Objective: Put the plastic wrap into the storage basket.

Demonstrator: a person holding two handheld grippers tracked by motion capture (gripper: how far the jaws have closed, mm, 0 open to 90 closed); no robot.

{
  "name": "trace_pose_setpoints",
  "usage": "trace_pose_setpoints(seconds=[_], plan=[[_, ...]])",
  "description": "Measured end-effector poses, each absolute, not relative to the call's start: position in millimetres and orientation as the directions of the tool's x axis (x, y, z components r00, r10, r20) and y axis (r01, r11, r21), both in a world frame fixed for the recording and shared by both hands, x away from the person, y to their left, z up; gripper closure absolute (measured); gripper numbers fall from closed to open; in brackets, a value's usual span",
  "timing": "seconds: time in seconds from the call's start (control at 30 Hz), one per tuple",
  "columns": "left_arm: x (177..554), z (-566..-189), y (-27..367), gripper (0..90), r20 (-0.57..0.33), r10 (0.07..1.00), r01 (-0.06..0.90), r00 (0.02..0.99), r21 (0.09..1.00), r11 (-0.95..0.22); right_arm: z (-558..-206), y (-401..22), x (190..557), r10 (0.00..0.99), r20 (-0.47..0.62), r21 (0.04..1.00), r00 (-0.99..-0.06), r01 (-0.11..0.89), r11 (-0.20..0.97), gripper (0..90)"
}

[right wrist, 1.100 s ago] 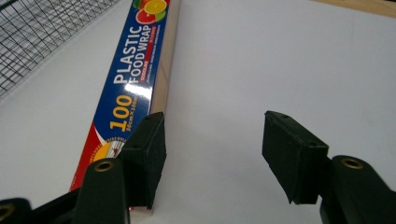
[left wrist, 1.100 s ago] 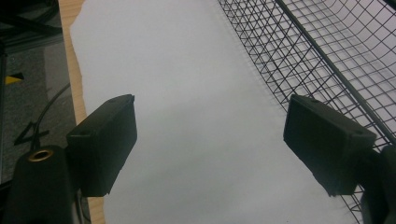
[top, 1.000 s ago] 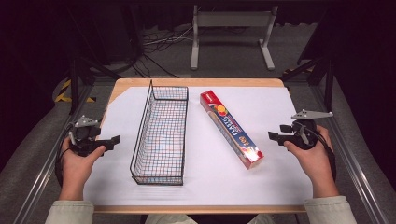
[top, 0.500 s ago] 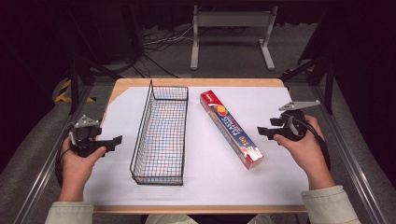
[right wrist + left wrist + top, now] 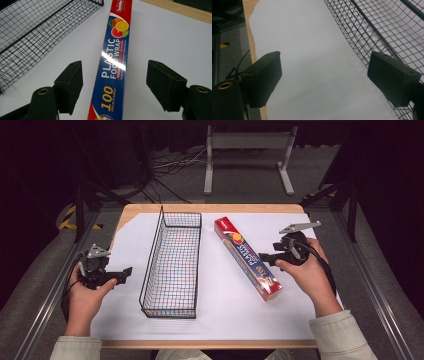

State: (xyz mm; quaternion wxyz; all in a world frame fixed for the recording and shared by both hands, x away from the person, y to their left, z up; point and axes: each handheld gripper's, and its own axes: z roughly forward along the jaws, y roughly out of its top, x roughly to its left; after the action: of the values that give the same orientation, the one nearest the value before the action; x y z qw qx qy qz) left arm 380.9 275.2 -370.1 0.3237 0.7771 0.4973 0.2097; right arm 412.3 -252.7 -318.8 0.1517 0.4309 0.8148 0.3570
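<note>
The right gripper [image 5: 266,258], its jaws apart and just been opening with nothing pressed between them, points at the plastic food wrap box [image 5: 247,257], whose long axis runs away between the jaws. The long, slim red-and-blue box lies flat on the white sheet [image 5: 310,310], right of the wire basket [image 5: 172,262] and well apart from the open left gripper [image 5: 125,274].

1. I think I work in a recording lab or studio: black curtains [image 5: 45,165] hang all around.
2. Metal rails [image 5: 372,285] frame the wooden counter [image 5: 210,208], covered with white paper [image 5: 230,305].
3. Cables [image 5: 170,165] and a grey stand [image 5: 247,142] lie on the carpet floor [image 5: 320,175].
</note>
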Motion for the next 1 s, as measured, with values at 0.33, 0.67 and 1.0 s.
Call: trace_pose_setpoints(seconds=[0.33,0.67,1.0], plan=[[377.9,-372.0,279.1,13.3,-0.004,0.913,0.652,0.408,0.702,-0.287,-340.0,-237.3,427.2,0.827,0.048,0.61,-0.56,0.672,0.42,29.8],[375.0,-374.8,287.1,11.2,-0.046,0.924,0.677,0.379,0.694,-0.243,-367.9,-228.3,435.4,0.841,0.052,0.504,-0.538,0.742,0.443,24.2],[377.0,-376.6,284.3,22.5,-0.058,0.905,0.666,0.422,0.697,-0.266,-387.6,-218.1,436.4,0.854,0.046,0.412,-0.519,0.788,0.457,20.3]])
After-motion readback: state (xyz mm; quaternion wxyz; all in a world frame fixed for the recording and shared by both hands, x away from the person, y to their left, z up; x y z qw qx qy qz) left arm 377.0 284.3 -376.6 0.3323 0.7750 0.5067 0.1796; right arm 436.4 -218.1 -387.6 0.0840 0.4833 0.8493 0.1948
